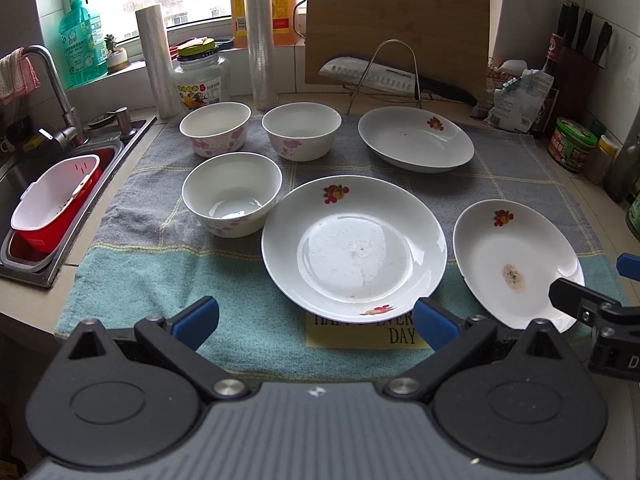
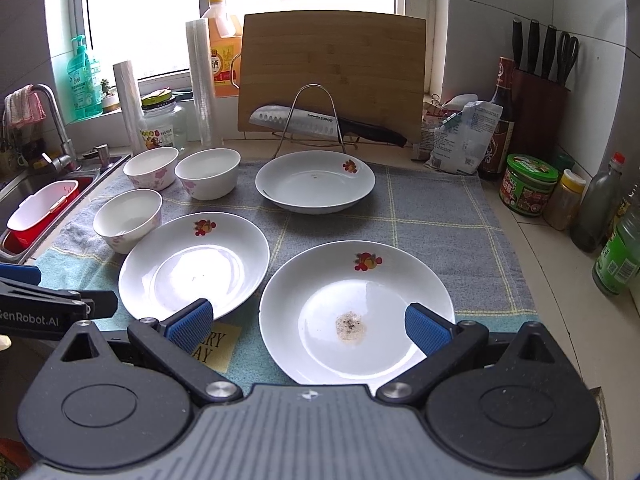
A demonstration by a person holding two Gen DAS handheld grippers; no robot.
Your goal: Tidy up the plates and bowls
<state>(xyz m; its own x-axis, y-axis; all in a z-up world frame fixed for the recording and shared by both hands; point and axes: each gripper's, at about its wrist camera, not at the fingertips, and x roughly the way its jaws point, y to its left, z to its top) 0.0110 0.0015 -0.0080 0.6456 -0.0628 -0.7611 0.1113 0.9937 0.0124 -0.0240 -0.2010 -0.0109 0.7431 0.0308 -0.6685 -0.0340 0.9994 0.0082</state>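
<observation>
Three white plates with red flower marks lie on a checked cloth: a middle plate (image 1: 354, 242) (image 2: 194, 264), a stained right plate (image 1: 516, 262) (image 2: 356, 312) and a far plate (image 1: 416, 138) (image 2: 315, 181). Three white floral bowls stand at the left: near bowl (image 1: 232, 194) (image 2: 128, 218), far left bowl (image 1: 215, 128) (image 2: 151, 168), far right bowl (image 1: 302, 131) (image 2: 208, 178). My left gripper (image 1: 316, 318) is open and empty, just before the middle plate's near rim. My right gripper (image 2: 308, 326) is open and empty, its fingers over the stained plate's near half.
A sink (image 1: 60, 184) with a red and white strainer basket (image 1: 52, 204) lies at the left. A knife on a wire rack (image 1: 388, 76) and a cutting board (image 1: 396, 28) stand behind the dishes. Bottles and jars (image 2: 528, 190) line the right side. Rolls and bottles stand by the window.
</observation>
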